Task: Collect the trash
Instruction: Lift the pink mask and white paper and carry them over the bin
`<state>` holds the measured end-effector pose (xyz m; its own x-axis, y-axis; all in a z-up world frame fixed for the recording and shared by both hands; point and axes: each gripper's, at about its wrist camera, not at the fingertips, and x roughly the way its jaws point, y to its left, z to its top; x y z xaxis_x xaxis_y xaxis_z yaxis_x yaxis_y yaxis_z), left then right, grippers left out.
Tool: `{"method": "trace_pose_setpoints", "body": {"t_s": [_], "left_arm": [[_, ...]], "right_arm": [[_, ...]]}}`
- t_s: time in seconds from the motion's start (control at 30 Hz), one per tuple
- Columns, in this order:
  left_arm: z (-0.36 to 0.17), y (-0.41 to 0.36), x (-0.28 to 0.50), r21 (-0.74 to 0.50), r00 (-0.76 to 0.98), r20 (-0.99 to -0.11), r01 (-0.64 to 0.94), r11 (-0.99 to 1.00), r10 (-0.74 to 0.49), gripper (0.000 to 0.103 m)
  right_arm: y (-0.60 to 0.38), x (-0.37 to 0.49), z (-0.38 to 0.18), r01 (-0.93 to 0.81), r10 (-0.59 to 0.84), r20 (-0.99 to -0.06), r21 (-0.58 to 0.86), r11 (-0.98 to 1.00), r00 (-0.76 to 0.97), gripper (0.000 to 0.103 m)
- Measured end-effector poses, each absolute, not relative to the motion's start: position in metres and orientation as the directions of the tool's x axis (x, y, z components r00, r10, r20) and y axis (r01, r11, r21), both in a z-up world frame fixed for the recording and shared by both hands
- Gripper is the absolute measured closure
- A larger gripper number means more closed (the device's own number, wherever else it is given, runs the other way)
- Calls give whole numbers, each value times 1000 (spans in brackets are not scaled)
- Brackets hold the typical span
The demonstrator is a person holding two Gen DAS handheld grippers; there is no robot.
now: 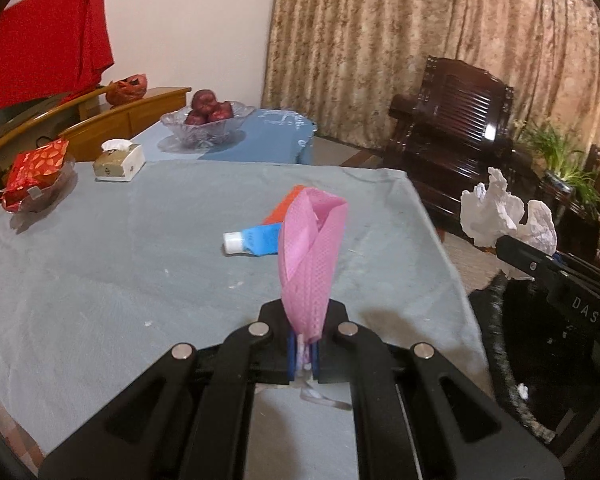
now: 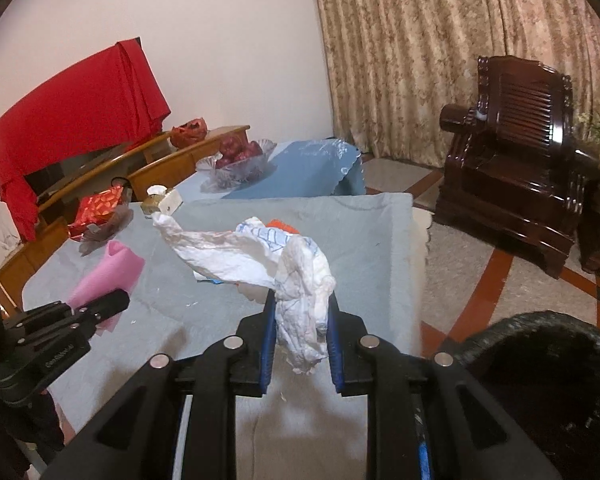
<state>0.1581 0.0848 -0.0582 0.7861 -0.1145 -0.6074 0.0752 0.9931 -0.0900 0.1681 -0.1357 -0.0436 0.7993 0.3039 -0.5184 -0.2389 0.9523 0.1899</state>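
Beside the desk [image 2: 380, 240], the black bin [image 2: 548, 368] sits lower right of the right tool [image 2: 300, 320], clenched on crumpled paper [image 2: 300, 280]; the left tool [image 1: 304, 344] grips pink cloth [image 1: 312, 256], farther away.

Left gripper [image 1: 304, 354] is clamped all the way down, blue pads pinching the bottom end of a pink cloth [image 1: 310, 256] that stands up from the jaws. Right gripper [image 2: 302, 344] is squeezed partway, pads pressing both sides of a crumpled white paper wad [image 2: 300, 280]. Both point forward and a bit down, side by side, with the right one near a black bin [image 2: 548, 376].
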Motion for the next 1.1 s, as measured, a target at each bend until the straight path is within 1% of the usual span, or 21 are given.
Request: {"method": "trace_pose_setpoints", "body": {"t_s": [0.3,0.67,1.1], "left_arm": [[-50,36,125,-100,777,-595,181,978,-205,99],[-46,-17,101,-102,760,-575,299,949,-302,99],[-51,-87,95,-107,708,-566,444,890,-422,99]], "right_arm": [[-169,122,-36,-192,263,-507,188,963,821,81],[-220,81,-35,-100,187,-494,197,975,849,81],[-295,43,-42,74,31,-507,185,980,862,81]]}}
